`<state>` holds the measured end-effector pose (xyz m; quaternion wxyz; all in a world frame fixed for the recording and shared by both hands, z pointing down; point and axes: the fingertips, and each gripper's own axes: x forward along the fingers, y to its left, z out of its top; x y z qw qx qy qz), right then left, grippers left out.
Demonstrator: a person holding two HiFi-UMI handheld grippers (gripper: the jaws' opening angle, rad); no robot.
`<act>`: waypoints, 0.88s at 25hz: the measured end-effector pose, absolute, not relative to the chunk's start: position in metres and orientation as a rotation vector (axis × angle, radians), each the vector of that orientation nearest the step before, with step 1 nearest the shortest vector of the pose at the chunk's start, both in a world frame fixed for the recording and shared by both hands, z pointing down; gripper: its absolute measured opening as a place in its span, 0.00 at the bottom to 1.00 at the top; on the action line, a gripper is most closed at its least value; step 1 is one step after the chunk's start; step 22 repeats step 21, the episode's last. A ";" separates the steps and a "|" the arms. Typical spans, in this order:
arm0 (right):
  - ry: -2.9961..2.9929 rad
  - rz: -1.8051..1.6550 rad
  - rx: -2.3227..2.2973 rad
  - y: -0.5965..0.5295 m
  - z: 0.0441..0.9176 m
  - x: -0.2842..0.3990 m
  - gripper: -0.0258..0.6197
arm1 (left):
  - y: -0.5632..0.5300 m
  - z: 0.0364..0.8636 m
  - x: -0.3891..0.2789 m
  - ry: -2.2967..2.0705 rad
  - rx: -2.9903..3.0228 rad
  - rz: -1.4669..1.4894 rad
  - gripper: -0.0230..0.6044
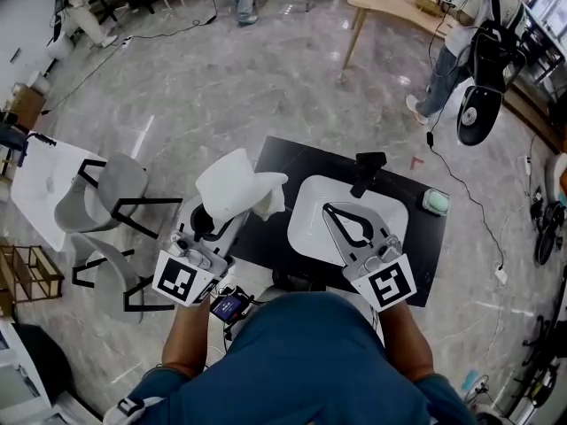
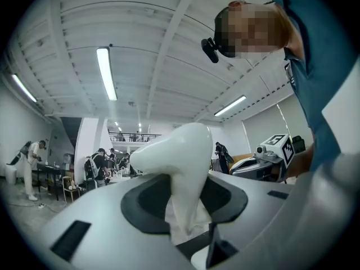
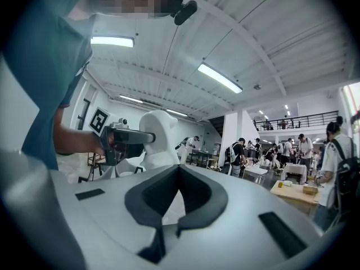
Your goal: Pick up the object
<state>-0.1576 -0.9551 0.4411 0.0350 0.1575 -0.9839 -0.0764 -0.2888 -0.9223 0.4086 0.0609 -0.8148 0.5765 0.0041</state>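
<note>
The object is a white glossy piece shaped like a big tooth (image 1: 232, 189). My left gripper (image 1: 205, 222) is shut on its lower part and holds it in the air beyond the left edge of the black table (image 1: 283, 171). In the left gripper view the object (image 2: 183, 156) rises between the dark pads (image 2: 143, 201). The right gripper view also shows it (image 3: 159, 133) off to the left. My right gripper (image 1: 330, 209) hovers over a white tray (image 1: 306, 233), its jaws shut with nothing in them (image 3: 179, 173).
A pale green item (image 1: 435, 202) lies at the table's right end and a black device (image 1: 367, 170) stands at its far edge. Grey chairs (image 1: 111, 193) crowd the left. A person (image 1: 461, 34) stands by a wooden table (image 1: 390, 3) at the back right. Cables cross the floor.
</note>
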 end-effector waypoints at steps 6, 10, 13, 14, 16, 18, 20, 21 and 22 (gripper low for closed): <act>-3.010 -0.241 0.489 -0.954 0.440 -0.148 0.06 | -0.914 0.407 -0.278 1.740 -2.441 -0.133 0.27; -3.010 -0.242 0.491 -0.954 0.441 -0.144 0.06 | -0.914 0.410 -0.272 1.734 -2.448 -0.140 0.27; -3.011 -0.236 0.497 -0.953 0.441 -0.141 0.06 | -0.915 0.411 -0.268 1.728 -2.449 -0.144 0.27; -3.009 -0.236 0.497 -0.953 0.441 -0.140 0.06 | -0.915 0.412 -0.267 1.727 -2.452 -0.145 0.27; -3.011 -0.233 0.500 -0.953 0.440 -0.139 0.06 | -0.915 0.412 -0.265 1.723 -2.459 -0.146 0.27; -3.019 -0.229 0.506 -0.953 0.438 -0.139 0.06 | -0.915 0.412 -0.263 1.719 -2.463 -0.147 0.27; -3.017 -0.229 0.507 -0.953 0.439 -0.138 0.06 | -0.916 0.414 -0.262 1.717 -2.466 -0.145 0.27; -3.014 -0.229 0.507 -0.953 0.440 -0.138 0.06 | -0.916 0.414 -0.262 1.717 -2.468 -0.142 0.27; -3.014 -0.229 0.507 -0.953 0.440 -0.138 0.06 | -0.916 0.414 -0.262 1.717 -2.468 -0.142 0.27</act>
